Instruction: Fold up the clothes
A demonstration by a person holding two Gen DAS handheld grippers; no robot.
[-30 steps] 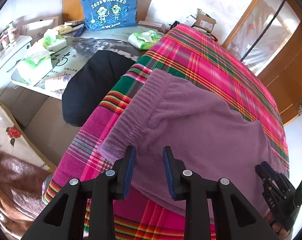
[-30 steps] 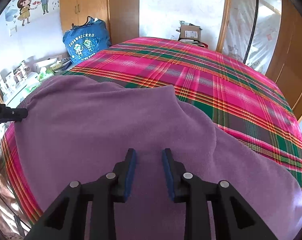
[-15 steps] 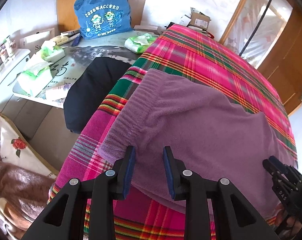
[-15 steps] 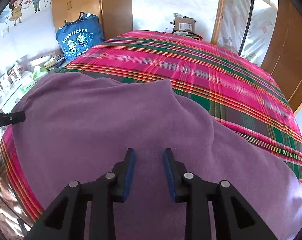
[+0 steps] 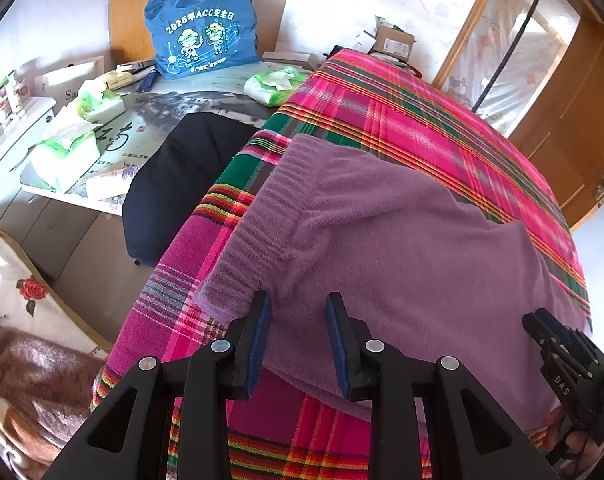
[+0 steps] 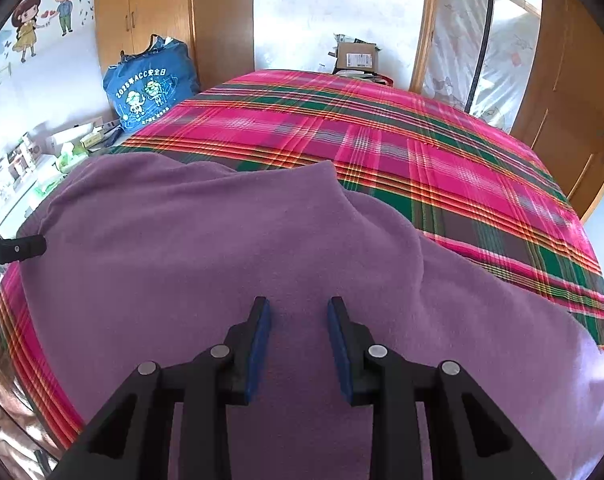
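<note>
Left wrist view: the left gripper (image 5: 298,320) points down at a purple fleece garment (image 5: 402,248) spread across a bed covered by a pink, green and orange plaid blanket (image 5: 414,120). Its two blue-padded fingers (image 5: 260,340) stand partly apart above the cloth near the garment's ribbed edge (image 5: 254,232), with nothing pinched between them. At the lower right edge of this view sits the right gripper (image 5: 542,326), over the garment's near corner. Beside the bed, a black cushion (image 5: 174,184) leans against the mattress, and a low table (image 5: 154,120) carries tissue packs (image 5: 68,152) and a blue printed bag (image 5: 200,40).

Right wrist view: the right gripper (image 6: 298,320) also hovers over the purple garment (image 6: 222,248), its jaws partly apart and gripping nothing. Whether the pads brush the fleece is hard to judge from this angle. The garment lies on the near side of the bed, with a fold ridge (image 6: 366,204) running through it. The tip of the left gripper (image 6: 26,246) shows at the garment's left edge. A cardboard box (image 6: 356,58) sits beyond the bed's far end.
</note>
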